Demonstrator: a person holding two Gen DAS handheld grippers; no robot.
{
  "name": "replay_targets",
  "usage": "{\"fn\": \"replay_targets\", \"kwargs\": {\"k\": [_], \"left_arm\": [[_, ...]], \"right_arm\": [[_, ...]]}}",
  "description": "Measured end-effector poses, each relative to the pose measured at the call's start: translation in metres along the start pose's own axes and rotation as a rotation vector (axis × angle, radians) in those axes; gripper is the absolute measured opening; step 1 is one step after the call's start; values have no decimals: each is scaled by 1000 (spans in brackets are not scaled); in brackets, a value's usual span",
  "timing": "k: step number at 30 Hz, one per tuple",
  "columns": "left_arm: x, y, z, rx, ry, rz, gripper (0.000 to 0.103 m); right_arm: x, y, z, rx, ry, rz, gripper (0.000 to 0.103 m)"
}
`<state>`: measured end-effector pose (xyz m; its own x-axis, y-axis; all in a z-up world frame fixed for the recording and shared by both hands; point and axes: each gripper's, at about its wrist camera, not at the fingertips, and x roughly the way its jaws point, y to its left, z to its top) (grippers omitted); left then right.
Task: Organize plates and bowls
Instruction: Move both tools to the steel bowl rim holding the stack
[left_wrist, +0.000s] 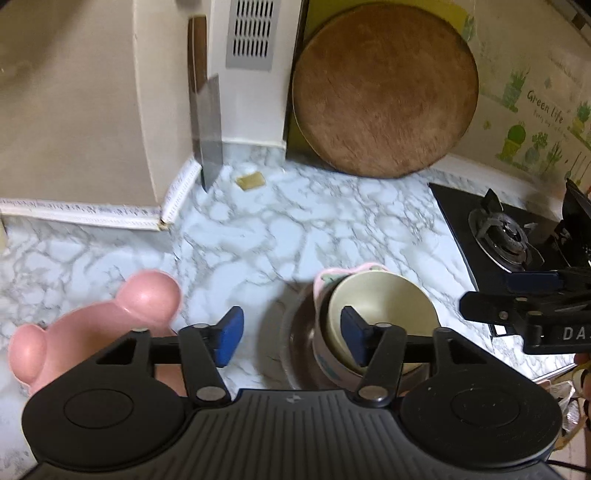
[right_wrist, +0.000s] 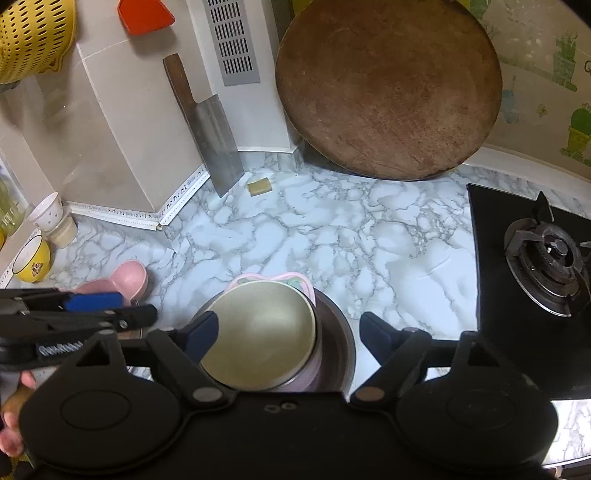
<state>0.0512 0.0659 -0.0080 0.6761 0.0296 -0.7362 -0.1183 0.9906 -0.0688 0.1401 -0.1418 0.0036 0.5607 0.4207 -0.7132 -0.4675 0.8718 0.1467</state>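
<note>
Marbled countertop (right_wrist: 295, 229) is filling both views, with a round wooden board (right_wrist: 388, 88) leaning against the far wall and a stove (right_wrist: 532, 266) sitting at the right. Near its front edge, a cream bowl (right_wrist: 262, 332) is nesting in a pink bowl (right_wrist: 303, 284) on a metal plate (right_wrist: 343, 332), apparently stacked to save space. The right gripper (right_wrist: 288, 334) is hanging wide open above the stack, and the left gripper (left_wrist: 291, 332) is hovering open and empty beside a pink dish (left_wrist: 110, 325).
</note>
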Motion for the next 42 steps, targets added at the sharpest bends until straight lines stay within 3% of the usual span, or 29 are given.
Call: {"fn": "replay_targets", "kwargs": {"k": [3, 8, 10, 15, 25, 42], "left_arm": [[-7, 4, -4, -3, -24, 5, 71], [-14, 11, -10, -21, -55, -2, 72], [-15, 14, -14, -30, -66, 4, 77], [-9, 15, -28, -37, -67, 17, 78], [30, 15, -55, -56, 5, 43, 78], [75, 6, -67, -72, 68, 52, 78]], "right_arm": [[-5, -3, -4, -11, -12, -14, 95], [-10, -7, -11, -21, -13, -5, 100], [-11, -10, -15, -16, -13, 0, 101], [-9, -23, -26, -15, -27, -14, 101], [21, -55, -50, 21, 10, -56, 99], [71, -68, -63, 58, 88, -34, 88]]}}
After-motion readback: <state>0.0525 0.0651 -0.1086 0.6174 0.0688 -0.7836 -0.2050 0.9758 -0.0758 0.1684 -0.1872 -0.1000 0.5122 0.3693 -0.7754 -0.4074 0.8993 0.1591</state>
